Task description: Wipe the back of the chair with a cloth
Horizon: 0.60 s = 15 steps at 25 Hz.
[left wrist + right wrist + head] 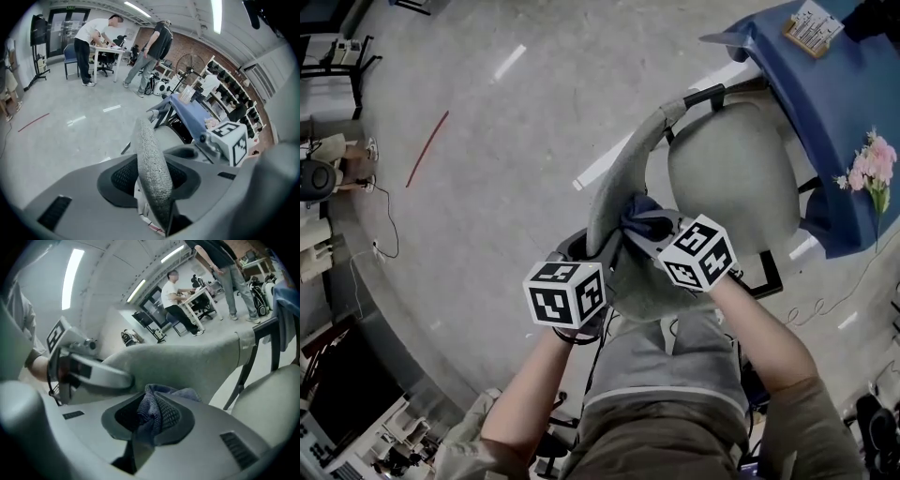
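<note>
Floor: polished grey concrete floor fills the left half of the head view, with a thin red line lying on it at 10 o'clock.
Table: a blue-draped table stands at 2 o'clock, with pink flowers near its edge at 3 o'clock.
Chair: the grey fabric chair back curves through the centre of the head view. Its rounded seat lies just beyond, toward 2 o'clock, beside the table.
Left gripper: the left gripper reaches in from 7 o'clock. Its jaws are clamped on the edge of the chair back, which stands up between them in the left gripper view.
Right gripper: the right gripper reaches in from 5 o'clock, just beside the left one. Its jaws are clenched on a bunched dark-blue cloth.
Cloth: it lies against the side of the chair back that faces the seat, near the edge the left gripper grasps. Its folds spill over the jaws.
Background: in the left gripper view, two people stand at a white table at 11 o'clock. A standing fan sits before a brick wall at 1 o'clock.
</note>
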Available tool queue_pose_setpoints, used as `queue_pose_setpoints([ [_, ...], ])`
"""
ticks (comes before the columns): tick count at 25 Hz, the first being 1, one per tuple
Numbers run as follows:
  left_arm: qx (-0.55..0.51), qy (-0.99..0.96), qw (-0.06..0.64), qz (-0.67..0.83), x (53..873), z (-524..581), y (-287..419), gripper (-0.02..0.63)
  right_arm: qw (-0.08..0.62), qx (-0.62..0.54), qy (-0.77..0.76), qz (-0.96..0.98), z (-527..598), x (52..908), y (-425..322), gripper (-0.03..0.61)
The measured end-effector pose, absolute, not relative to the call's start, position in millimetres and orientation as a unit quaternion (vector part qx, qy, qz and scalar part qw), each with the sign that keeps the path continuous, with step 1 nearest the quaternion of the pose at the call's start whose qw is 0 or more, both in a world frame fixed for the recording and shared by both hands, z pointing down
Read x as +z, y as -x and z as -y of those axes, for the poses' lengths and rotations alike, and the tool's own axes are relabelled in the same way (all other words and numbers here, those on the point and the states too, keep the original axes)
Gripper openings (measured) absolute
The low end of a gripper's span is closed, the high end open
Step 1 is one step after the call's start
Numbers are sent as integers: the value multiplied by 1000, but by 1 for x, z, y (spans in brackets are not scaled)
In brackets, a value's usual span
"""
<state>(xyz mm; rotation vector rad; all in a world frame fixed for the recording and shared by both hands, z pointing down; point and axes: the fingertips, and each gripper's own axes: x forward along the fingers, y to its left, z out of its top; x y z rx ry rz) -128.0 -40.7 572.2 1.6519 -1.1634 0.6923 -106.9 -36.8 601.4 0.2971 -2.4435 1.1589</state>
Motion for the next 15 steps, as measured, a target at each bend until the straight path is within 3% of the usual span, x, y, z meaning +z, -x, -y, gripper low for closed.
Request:
queue_pose_setpoints([
  [7, 284, -680, 484, 473, 571, 40, 129, 140, 230, 453, -9, 861, -55, 560, 85, 69],
  [15, 282, -680, 487, 470, 572, 40, 127, 143, 306, 453, 167, 820, -117, 539, 40, 69],
])
